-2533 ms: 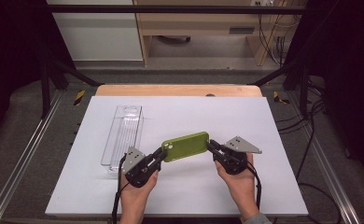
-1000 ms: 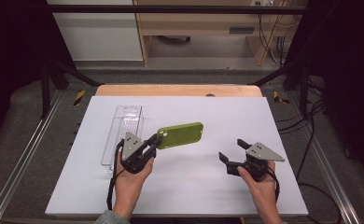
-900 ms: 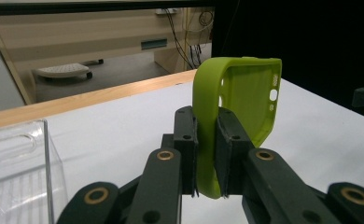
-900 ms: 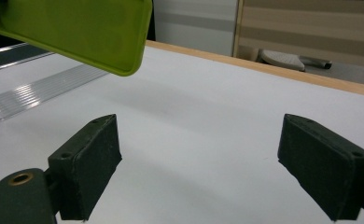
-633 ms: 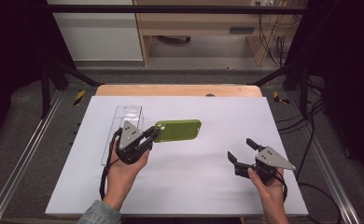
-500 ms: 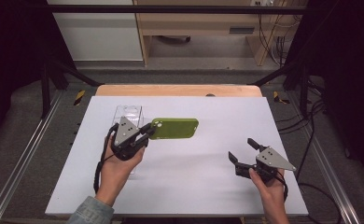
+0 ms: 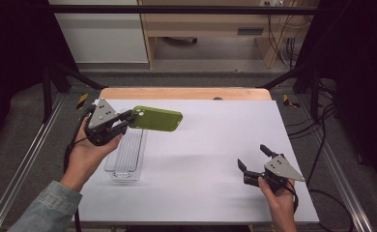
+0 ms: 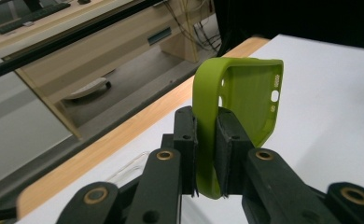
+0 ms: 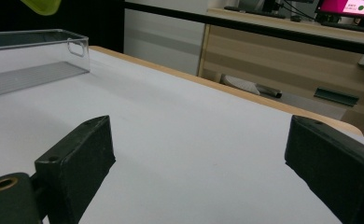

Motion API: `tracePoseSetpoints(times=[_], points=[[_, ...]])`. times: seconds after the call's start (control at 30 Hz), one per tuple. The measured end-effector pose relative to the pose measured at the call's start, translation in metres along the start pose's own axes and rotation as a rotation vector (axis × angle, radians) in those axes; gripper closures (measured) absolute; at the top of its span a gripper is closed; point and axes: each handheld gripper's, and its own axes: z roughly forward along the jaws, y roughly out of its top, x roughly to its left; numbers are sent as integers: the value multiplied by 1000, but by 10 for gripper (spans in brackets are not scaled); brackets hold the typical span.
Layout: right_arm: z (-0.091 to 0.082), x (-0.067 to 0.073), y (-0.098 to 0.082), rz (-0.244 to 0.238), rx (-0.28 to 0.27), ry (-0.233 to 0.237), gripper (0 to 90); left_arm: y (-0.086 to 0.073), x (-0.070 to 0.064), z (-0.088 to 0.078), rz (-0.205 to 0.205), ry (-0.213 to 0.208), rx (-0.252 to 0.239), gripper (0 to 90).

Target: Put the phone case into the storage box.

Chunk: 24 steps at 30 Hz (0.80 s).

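Phone case: the green phone case (image 7: 156, 119) is up in the air at the far left of the table, above the far end of the clear tray. The left gripper holds it by one end.
Table: the white table (image 7: 210, 145) has a wooden strip along its far edge.
Clear tray: the long clear tray (image 7: 126, 157) lies on the left side of the table, under the left hand.
Left gripper: the left gripper (image 7: 127, 117) is pinched tight on the edge of the phone case (image 8: 238, 102).
Right gripper: the right gripper (image 7: 253, 157) is near the right front of the table, well apart from the case. Its jaws are spread wide with nothing between them.
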Motion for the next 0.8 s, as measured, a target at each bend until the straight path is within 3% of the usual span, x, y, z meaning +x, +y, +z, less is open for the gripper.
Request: tracePoseSetpoints(times=[0.2, 0.47, 0.8], points=[[5, 7, 0, -18, -15, -16, 60, -5, 25, -8, -5, 8, 44, 799], [11, 14, -1, -46, -7, 7, 55, 4, 49, -12, 47, 8, 104, 799], [9, 19, -3, -70, -23, 19, 48, 11, 64, -9, 182, -4, 208, 799]])
